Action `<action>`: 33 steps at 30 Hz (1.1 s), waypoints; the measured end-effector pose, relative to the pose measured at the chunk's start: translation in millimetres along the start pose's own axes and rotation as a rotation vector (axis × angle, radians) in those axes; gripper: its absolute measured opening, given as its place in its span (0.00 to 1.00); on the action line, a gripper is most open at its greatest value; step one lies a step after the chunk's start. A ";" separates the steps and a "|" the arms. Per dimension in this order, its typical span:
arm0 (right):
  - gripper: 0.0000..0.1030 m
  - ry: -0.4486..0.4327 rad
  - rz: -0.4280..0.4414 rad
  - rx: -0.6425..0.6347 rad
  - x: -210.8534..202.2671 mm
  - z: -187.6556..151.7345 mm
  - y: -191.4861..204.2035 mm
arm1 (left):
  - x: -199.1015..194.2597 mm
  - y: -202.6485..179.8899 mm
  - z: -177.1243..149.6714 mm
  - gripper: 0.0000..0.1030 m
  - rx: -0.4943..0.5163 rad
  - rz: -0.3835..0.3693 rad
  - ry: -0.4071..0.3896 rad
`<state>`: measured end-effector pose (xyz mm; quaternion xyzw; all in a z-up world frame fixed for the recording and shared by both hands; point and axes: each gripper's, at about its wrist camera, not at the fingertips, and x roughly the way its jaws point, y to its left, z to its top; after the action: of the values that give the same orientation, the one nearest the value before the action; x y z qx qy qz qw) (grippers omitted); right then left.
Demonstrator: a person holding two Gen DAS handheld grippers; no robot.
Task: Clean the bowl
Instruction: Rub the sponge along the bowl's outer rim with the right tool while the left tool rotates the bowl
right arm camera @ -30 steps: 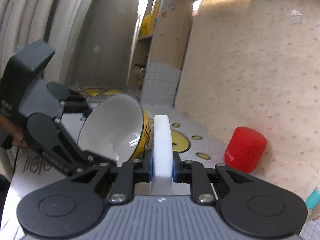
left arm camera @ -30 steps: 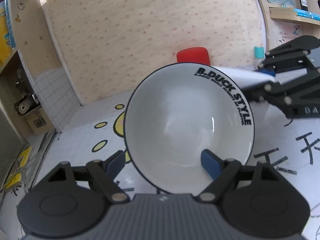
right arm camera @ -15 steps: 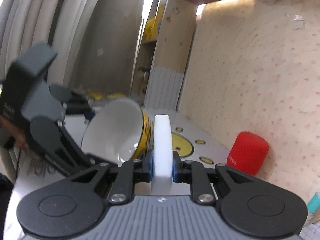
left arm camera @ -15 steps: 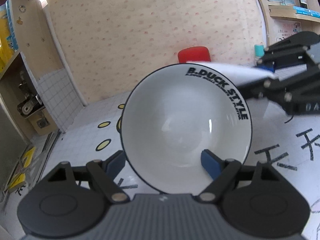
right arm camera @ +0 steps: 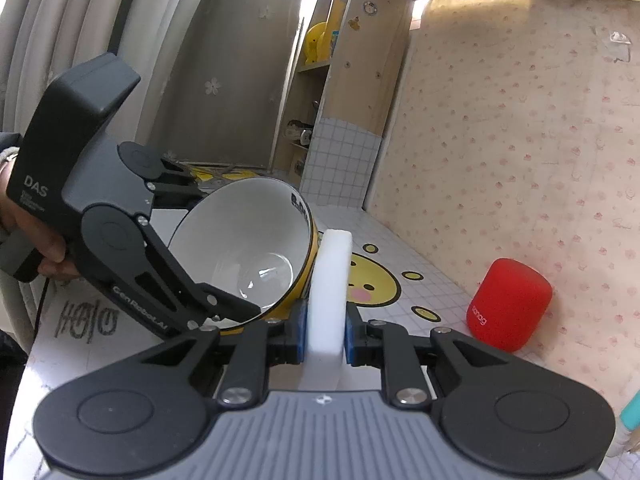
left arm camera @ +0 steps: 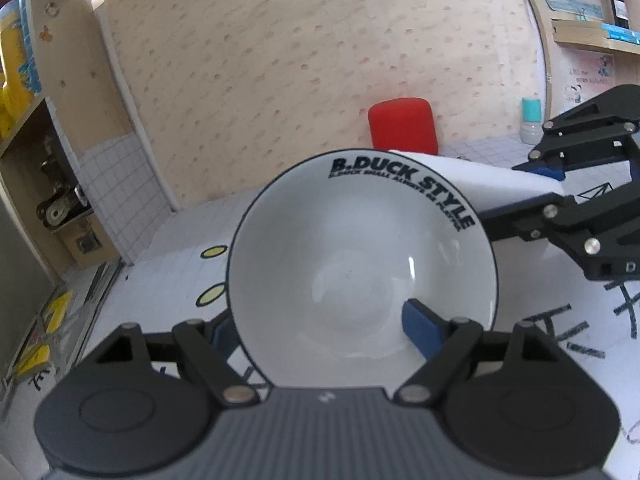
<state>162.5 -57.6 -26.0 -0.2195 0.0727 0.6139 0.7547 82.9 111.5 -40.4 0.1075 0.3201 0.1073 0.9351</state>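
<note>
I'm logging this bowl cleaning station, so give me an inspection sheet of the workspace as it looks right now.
Surface: white grid-pattern table cover with yellow duck print.
Job's things: bowl, white inside, yellow outside, tilted; white sponge beside its outer wall.
Clutter: red speaker by the wall; teal-capped bottle.
Grippers: left gripper clamps the bowl's rim; right gripper shut on the sponge.
Cables: dark cord below the hand.
Surroundings: patterned wallpaper, wooden shelves, curtain.
</note>
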 end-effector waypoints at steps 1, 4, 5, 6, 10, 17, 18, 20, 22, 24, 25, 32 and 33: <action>0.17 -0.003 -0.001 0.001 0.0 0.4 0.0 | -0.3 0.8 -0.4 0.80 -0.002 0.000 0.000; 0.17 -0.012 -0.005 0.002 0.3 2.2 -0.9 | -0.3 2.7 -1.8 0.80 -0.012 0.001 0.000; 0.17 -0.021 -0.009 0.008 -0.2 3.5 -2.3 | -0.2 3.5 -2.7 0.80 -0.018 0.000 0.001; 0.17 -0.030 -0.014 0.014 -0.7 5.0 -3.8 | -0.6 4.4 -3.5 0.80 -0.023 -0.002 0.002; 0.17 -0.052 -0.024 0.019 -0.1 12.7 -7.1 | -1.1 7.2 -5.2 0.80 -0.037 -0.007 0.002; 0.17 -0.006 0.000 -0.007 9.2 10.1 -4.7 | -3.0 7.7 -6.9 0.81 -0.042 0.005 -0.004; 0.17 0.009 0.002 -0.006 10.5 7.6 -3.3 | -3.0 8.2 -7.3 0.81 -0.046 0.006 -0.004; 0.17 0.019 0.004 -0.011 12.1 6.0 -1.6 | -3.3 9.4 -7.9 0.81 -0.056 0.009 -0.004; 0.17 0.006 0.005 -0.005 10.2 5.8 -1.3 | -4.0 10.9 -8.5 0.82 -0.065 0.012 -0.002; 0.17 -0.042 0.012 0.025 4.5 8.3 -4.5 | -4.8 11.8 -9.0 0.82 -0.068 0.019 -0.001; 0.17 -0.053 0.011 0.026 2.7 8.8 -4.0 | -5.0 11.9 -9.2 0.82 -0.065 0.022 -0.001; 0.17 -0.027 0.022 -0.009 6.3 5.0 3.3 | -4.9 12.8 -6.0 0.82 -0.047 0.027 -0.015; 0.17 -0.014 0.022 -0.017 8.3 4.4 5.0 | -4.7 12.5 -5.4 0.82 -0.042 0.028 -0.018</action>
<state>158.9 -47.6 -26.4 -0.2211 0.0646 0.6242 0.7465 74.3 122.9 -38.6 0.0931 0.3077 0.1262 0.9385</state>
